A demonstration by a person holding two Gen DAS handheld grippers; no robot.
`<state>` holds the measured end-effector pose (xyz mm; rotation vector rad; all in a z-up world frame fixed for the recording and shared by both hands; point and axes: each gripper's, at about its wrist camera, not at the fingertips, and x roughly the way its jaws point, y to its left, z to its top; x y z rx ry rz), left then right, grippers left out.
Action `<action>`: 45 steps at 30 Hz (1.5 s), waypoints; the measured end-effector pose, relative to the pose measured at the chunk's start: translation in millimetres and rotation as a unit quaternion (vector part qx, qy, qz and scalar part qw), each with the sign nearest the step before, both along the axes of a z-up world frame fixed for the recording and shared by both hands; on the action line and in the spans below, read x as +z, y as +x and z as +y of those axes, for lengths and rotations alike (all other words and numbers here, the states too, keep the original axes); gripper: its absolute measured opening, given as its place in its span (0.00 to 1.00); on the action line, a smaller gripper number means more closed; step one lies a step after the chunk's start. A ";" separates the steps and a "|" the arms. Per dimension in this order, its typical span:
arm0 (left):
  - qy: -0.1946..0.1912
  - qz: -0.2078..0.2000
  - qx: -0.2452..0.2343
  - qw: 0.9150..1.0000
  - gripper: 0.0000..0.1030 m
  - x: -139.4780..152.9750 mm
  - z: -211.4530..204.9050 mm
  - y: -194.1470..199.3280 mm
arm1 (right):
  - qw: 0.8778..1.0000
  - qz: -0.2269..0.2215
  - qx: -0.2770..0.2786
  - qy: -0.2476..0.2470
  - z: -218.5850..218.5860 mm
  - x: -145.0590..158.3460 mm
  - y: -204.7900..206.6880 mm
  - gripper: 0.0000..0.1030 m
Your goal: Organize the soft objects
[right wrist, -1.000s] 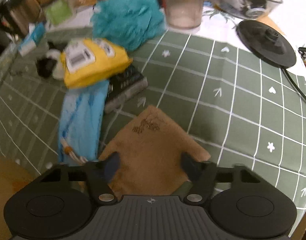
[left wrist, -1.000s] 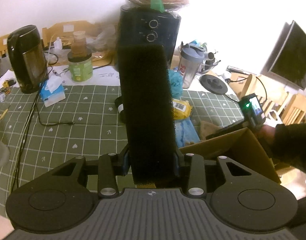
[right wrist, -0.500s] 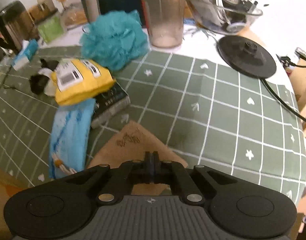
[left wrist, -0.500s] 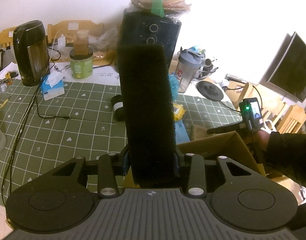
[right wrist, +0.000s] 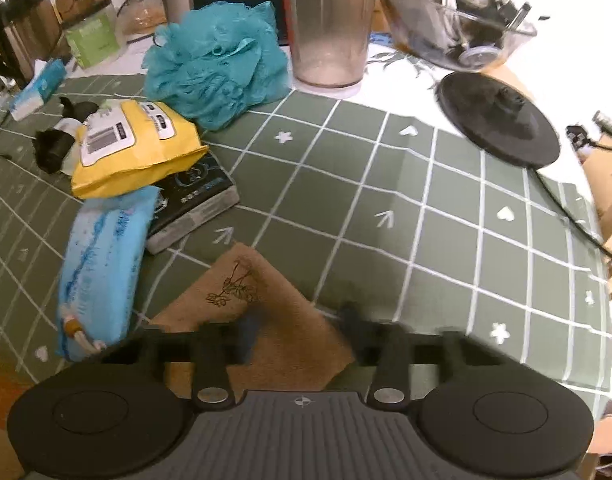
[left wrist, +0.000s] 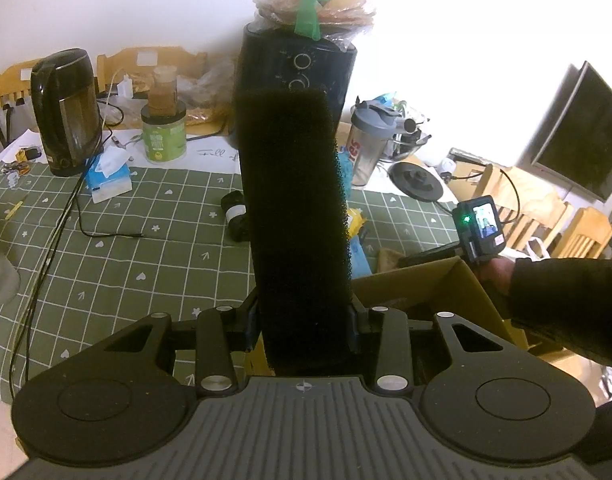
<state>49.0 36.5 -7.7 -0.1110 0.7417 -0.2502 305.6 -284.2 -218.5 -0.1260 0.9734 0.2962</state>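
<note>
My left gripper (left wrist: 303,320) is shut on a tall black foam sponge (left wrist: 297,216) that stands upright between its fingers, above the near corner of an open cardboard box (left wrist: 446,292). My right gripper (right wrist: 299,330) is open, its fingers on either side of a brown cloth (right wrist: 257,316) with a flower print that lies flat on the green tablecloth. A teal mesh bath pouf (right wrist: 217,76), a yellow packet (right wrist: 133,148) and a blue tissue pack (right wrist: 101,264) lie to the left. The right gripper also shows in the left wrist view (left wrist: 478,232) beyond the box.
A black kettle (left wrist: 65,112), a green tin (left wrist: 163,140), a black appliance with knobs (left wrist: 297,64), a shaker bottle (right wrist: 330,20), a kettle base (right wrist: 498,124) and trailing cables (left wrist: 45,264) crowd the green checked table (right wrist: 386,200). A dark booklet (right wrist: 193,196) lies under the yellow packet.
My right gripper, shut half a second ago, has opened and its fingers now straddle the brown cloth. My left gripper has stayed shut on the sponge and drawn back a little.
</note>
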 end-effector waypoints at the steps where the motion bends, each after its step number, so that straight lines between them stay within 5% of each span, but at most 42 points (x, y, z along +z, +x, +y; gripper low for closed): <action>1: -0.001 0.001 0.001 1.000 0.38 -0.3 -0.3 -0.6 | 1.000 0.007 0.000 0.008 -1.3 0.2 0.0 0.04; 7: -0.003 0.002 0.001 1.000 0.38 0.3 -1.4 -2.0 | 1.000 0.001 0.002 0.014 -4.9 8.9 -6.1 0.03; 29: 0.000 0.027 -0.035 0.999 0.38 -4.1 -16.9 -0.5 | 0.984 -0.146 -0.009 0.102 -54.9 164.8 -84.5 0.03; 45: -0.006 0.142 -0.029 0.989 0.38 -38.6 -26.3 12.2 | 0.968 -0.200 0.017 0.150 -64.0 248.9 -169.4 0.03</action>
